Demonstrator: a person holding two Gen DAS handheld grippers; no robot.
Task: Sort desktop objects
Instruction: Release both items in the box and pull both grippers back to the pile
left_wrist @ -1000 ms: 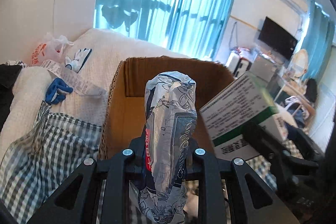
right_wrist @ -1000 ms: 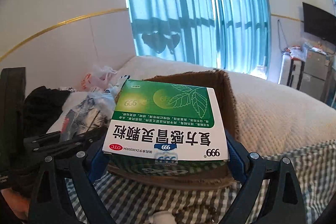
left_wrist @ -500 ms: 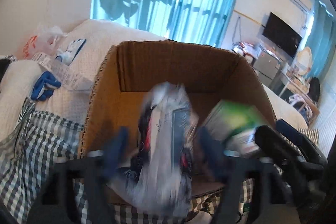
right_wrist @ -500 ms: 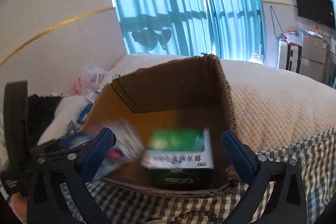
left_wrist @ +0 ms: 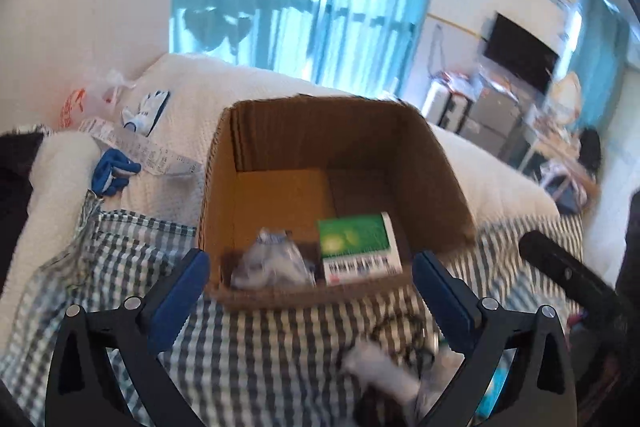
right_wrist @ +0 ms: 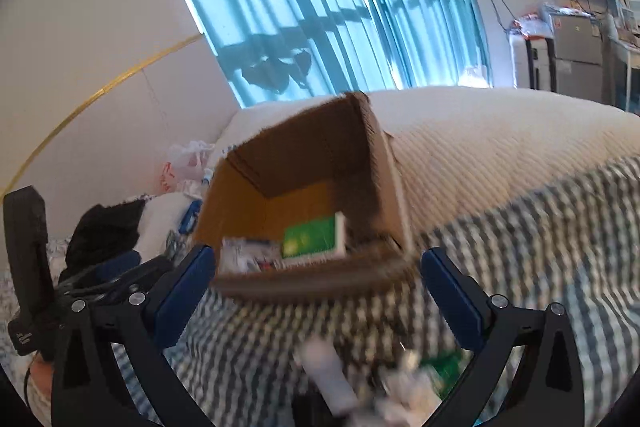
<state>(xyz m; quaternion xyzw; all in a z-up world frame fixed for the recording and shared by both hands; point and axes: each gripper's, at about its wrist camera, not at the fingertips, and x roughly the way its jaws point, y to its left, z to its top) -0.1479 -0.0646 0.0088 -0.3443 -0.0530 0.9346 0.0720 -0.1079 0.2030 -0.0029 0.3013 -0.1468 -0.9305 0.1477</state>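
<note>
Both claws gape wide and hold nothing: the left claw (left_wrist: 310, 285) and the right claw (right_wrist: 318, 283) hang over the checked cloth (left_wrist: 256, 343), just short of the cardboard box (left_wrist: 276, 131). Blurred small items (left_wrist: 384, 375) lie on the cloth between the fingers. Inside the box, against its near wall, the green medicine box (left_wrist: 358, 243) lies flat, long axis running near to far, beside the crumpled packet (left_wrist: 272, 263) on its left. Beyond lies the white bedspread (right_wrist: 480, 147).

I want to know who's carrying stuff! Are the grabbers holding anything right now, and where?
Nothing is held. The left gripper and right gripper both have open, empty jaws. The green medicine box and silvery packet lie inside the cardboard box.
</note>
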